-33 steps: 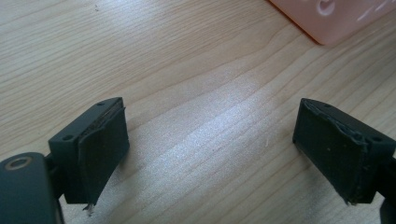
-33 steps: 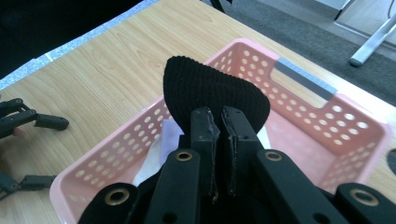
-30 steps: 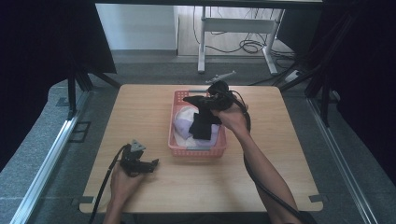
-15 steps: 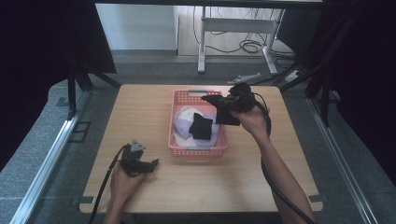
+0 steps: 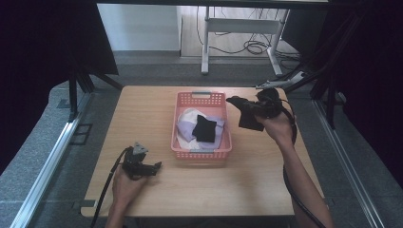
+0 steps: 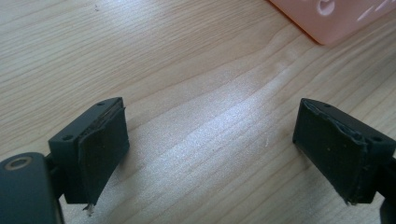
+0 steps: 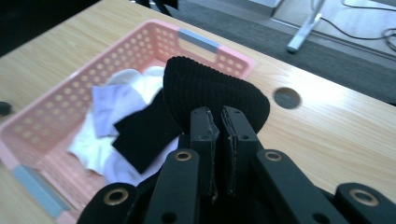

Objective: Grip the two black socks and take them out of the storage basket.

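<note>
A pink basket (image 5: 223, 98) (image 7: 140, 37) sits mid-table holding white and lilac cloths (image 5: 187, 126) (image 7: 109, 105) and one black cloth (image 5: 205, 128) (image 7: 140, 133). My right gripper (image 5: 236, 101) (image 7: 220, 119) is shut on another black knitted cloth (image 5: 249, 118) (image 7: 210, 86), held in the air just right of the basket. My left gripper (image 5: 154, 166) (image 6: 212, 154) rests low over the bare wood at the front left, jaws wide open with nothing between them.
The wooden table (image 5: 142, 109) has a round cable hole (image 7: 286, 97) near its far right. A corner of the basket (image 6: 336, 18) lies beyond my left gripper. A metal desk frame and cables (image 5: 247, 42) stand on the floor behind.
My right gripper has lifted the black knitted cloth out of the basket and carried it rightward past the rim. The left gripper has stayed put.
</note>
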Available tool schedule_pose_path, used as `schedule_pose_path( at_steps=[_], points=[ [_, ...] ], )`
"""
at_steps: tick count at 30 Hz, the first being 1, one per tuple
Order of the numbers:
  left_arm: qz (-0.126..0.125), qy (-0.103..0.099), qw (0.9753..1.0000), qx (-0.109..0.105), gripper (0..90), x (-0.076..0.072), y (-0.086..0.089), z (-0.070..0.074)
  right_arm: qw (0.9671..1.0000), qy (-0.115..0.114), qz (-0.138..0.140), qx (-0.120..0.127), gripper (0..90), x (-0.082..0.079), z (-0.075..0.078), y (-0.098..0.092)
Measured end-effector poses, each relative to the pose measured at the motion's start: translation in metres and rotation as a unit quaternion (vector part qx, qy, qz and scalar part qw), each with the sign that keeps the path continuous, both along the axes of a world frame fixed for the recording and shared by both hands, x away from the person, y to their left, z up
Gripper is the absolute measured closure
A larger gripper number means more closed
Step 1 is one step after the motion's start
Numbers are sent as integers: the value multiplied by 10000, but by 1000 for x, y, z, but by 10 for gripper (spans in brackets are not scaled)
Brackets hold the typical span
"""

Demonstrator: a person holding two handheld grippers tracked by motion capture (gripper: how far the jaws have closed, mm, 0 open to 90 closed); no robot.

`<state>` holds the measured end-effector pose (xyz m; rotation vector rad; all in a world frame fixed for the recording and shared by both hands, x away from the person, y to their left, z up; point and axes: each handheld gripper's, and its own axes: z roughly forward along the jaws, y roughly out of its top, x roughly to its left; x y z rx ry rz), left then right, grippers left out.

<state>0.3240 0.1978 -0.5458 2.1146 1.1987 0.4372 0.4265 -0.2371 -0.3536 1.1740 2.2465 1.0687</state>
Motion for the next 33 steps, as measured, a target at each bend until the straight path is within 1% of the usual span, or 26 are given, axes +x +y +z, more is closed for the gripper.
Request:
schedule_pose_path(
  at_steps=[6,8,13,16,20,25,27,30,31,32,33],
  points=[
    [-16,6,10000,18,100,0,0,0,9996,14,-273,-11,832,-5,-6,-27],
    [-14,6,10000,19,100,0,0,0,9994,13,-343,-56,832,-6,-9,-33],
    [-2,11,10000,2,101,0,0,0,9984,66,-535,-138,830,-9,-23,-50],
    [-4,13,10000,5,101,0,0,0,9977,130,-636,-179,830,-10,-35,-57],
    [-2,12,10000,0,101,0,0,0,9970,232,-695,-243,828,-11,-52,-63],
    [0,15,10000,1,101,0,0,0,9963,355,-716,-325,825,-11,-76,-65],
    [-1,15,10000,2,101,0,0,0,9960,359,-732,-355,825,-11,-84,-66],
    [1,12,10000,1,101,0,0,0,9954,460,-727,-426,825,-12,-101,-64],
    [1,9,10000,-1,101,0,0,0,9954,460,-727,-426,825,-12,-101,-64],
    [2,7,10000,-4,101,0,0,0,9946,580,-717,-485,822,-13,-115,-63],
    [3,7,10000,-5,101,0,0,0,9944,616,-705,-484,822,-13,-119,-63]
  ],
)
